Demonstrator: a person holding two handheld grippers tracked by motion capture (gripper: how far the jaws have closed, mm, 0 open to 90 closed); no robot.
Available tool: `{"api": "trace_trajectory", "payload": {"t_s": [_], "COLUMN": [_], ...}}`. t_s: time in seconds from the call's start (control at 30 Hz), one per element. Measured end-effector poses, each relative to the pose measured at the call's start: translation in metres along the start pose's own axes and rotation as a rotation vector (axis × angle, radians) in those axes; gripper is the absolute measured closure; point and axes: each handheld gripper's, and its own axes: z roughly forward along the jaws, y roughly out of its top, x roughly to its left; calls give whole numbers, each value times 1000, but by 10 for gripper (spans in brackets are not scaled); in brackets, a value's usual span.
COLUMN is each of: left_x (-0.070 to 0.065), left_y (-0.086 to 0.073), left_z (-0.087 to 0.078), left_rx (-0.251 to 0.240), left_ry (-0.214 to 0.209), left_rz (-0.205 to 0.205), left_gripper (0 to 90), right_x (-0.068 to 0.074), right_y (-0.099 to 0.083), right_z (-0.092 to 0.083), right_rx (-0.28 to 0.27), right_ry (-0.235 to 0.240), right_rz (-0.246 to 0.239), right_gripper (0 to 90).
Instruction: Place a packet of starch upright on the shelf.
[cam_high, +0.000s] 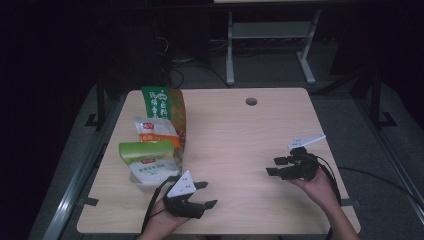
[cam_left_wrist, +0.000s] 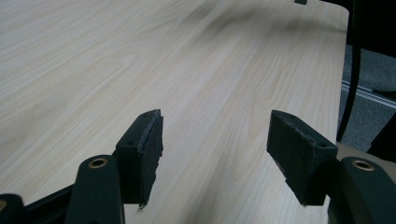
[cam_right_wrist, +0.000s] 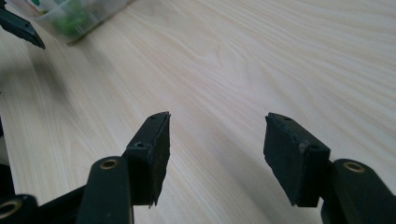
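- Left gripper (cam_high: 206, 194) sits near the front edge of the table (cam_high: 235, 130), held in the person's left hand (cam_high: 162, 222), with its tips aimed toward the middle of the table.
- In the left gripper view its jaws are spread wide, nothing but bare wood between the pads (cam_left_wrist: 148, 149). Not gripping anything.
- Right gripper (cam_high: 276, 166) is over on the right side of the table, held in the right hand (cam_high: 320, 187), and it points left across the wood.
- Same deal there: in the right gripper view the jaws stand wide apart with only tabletop between them. Empty.
- The stuff closest to the grippers is a bunch of snack packs on the left side of the table. Nearest the left gripper is a clear tub with a green and white label (cam_high: 148, 165), just beside that gripper's grey plate, though I can't tell if they actually touch.
- Behind the tub there's a white and orange packet (cam_high: 155, 131), and behind that a tall green bag (cam_high: 159, 102) standing upright.
- A corner of the clear tub also shows at the top left of the right gripper view (cam_right_wrist: 77, 18), well away from those jaws.
- Both grippers are well apart from each other, open wood between them.
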Motion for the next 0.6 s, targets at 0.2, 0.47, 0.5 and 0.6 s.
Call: {"api": "trace_trajectory", "payload": {"t_s": [0.2,0.47,0.5,0.6], "left_x": [0,0,0,0], "left_y": [-1,-1,-1,-1], "left_z": [0,0,0,0], "left_rx": [7,7,7,11], "left_ry": [-2,-1,-1,-2], "left_rz": [-4,-7,-7,-6], "left_gripper": [356,356,356,356], "right_x": [-1,0,1,1], "right_y": [-12,-26,-28,-33], "right_z": [-2,-7,-8,-9], "right_rx": [-6,-25,-27,-33], "right_ry": [-7,-17,-20,-25], "right_rz": [11,19,26,25], "right_gripper": [399,393,392,388]}}
